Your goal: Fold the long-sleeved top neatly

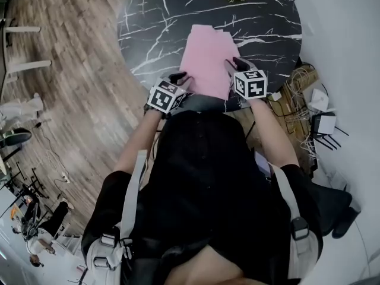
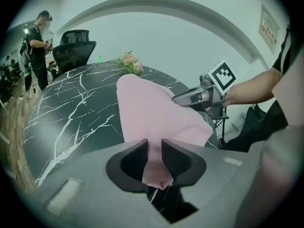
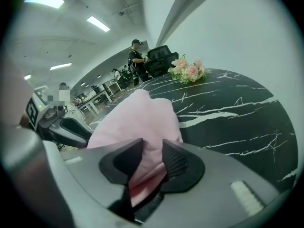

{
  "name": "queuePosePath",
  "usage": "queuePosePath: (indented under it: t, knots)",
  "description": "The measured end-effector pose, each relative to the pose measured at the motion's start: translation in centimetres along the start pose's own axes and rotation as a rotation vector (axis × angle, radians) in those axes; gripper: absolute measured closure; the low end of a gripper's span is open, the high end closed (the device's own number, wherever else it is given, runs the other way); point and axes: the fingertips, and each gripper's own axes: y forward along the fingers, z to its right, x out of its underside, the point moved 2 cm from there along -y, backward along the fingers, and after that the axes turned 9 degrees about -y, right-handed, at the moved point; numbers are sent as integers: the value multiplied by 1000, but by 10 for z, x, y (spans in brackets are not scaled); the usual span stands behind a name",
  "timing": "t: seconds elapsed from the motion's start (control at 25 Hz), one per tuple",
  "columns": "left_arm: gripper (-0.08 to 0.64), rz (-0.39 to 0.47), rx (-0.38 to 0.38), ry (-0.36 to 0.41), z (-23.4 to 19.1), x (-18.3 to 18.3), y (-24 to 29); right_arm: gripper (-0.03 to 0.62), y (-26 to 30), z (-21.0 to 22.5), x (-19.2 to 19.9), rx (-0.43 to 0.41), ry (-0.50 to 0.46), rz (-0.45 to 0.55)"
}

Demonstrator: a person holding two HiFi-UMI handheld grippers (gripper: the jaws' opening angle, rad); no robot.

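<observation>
Currently both tongs grip the near edge of the pink long-sleeved top (image 1: pixel 208 58), which lies folded into a narrow strip on the black marbled counter (image 1: pixel 154 28) and stretches away from the tongs toward the far side. The left tongs (image 2: pixel 152 148) stand narrow, their pads pressed on a thin corner of the cloth, and a small tip of that corner pokes out behind the pads over the counter's edge. The right tongs (image 3: pixel 152 152) stand a little wider, clamped on a thicker bundle of layers at the other near corner, with folds showing between the ribbed pads. Only the width of the folded top separates the two tongs, and both point downward and away from the person holding them. Beyond the far end of the top, well apart from either tongs, a small bunch of pale flowers (image 3: pixel 187 70) rests on the counter. Farther off past the left tongs, a person (image 2: pixel 37 37) stands beside a black office chair (image 2: pixel 73 49).
</observation>
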Motion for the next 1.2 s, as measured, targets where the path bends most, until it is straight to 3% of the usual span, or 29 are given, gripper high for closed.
queuePosePath:
  t: [0.12, 0.28, 0.48, 0.64, 0.72, 0.84, 1.0, 1.2]
  knots:
    - [490, 52, 51, -71, 0, -2, -6, 463, -9, -2, -4, 15, 7, 18]
    - [547, 197, 120, -138, 2, -26, -47, 518, -49, -11, -31, 47, 45, 144]
    - [551, 329, 177, -46, 7, -66, -102, 561, -110, -28, -71, 121, 80, 335]
    - [551, 435, 192, 33, 9, -102, -136, 571, -148, -38, -93, 178, 66, 443]
    - [551, 497, 193, 51, 7, -118, -153, 575, -162, -45, -103, 183, 104, 506]
    - [551, 571, 172, 64, -1, -131, -177, 586, -177, -57, -116, 161, 176, 605]
    - [551, 615, 164, 59, -10, -133, -196, 586, -186, -66, -131, 188, 121, 646]
    - [552, 645, 153, 57, -21, -135, -202, 586, -192, -74, -149, 166, 158, 713]
